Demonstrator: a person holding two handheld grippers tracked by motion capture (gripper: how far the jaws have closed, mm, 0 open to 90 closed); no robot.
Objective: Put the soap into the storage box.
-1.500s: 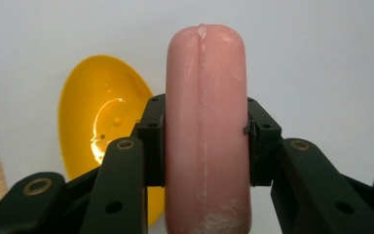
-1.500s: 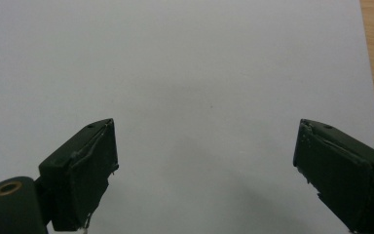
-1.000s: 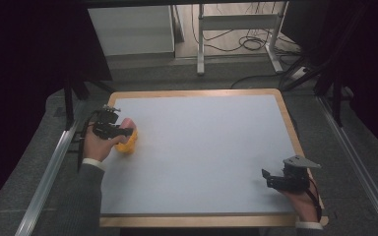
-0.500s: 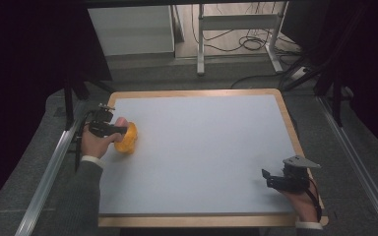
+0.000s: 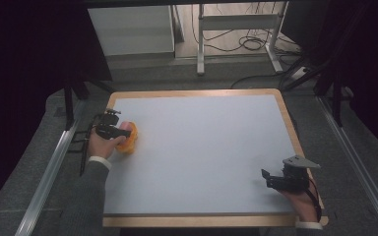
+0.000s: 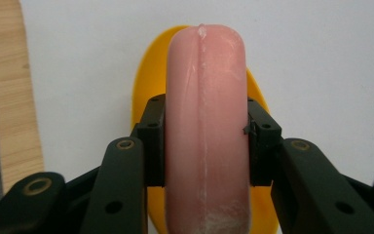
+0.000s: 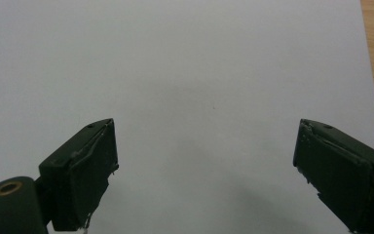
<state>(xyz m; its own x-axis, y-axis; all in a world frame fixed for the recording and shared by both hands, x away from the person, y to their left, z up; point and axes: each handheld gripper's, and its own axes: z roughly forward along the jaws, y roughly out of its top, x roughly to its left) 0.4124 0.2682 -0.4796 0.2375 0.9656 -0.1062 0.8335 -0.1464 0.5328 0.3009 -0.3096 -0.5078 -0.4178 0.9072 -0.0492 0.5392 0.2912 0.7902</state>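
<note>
— Can you read any writing, label or number anywhere here?
— No. Nothing legible from above, and nothing in either gripper view.
— Not even a brand mark?
— None that I can make out.

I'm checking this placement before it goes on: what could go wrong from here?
1. The left tool clamps the pink sausage across its smooth, rounded sides; it might slip or twist on release.
2. The sausage hangs over the yellow bun; if off-centre, it could roll onto the white board.
3. The bun sits near the board's left edge and could be nudged off.
</note>
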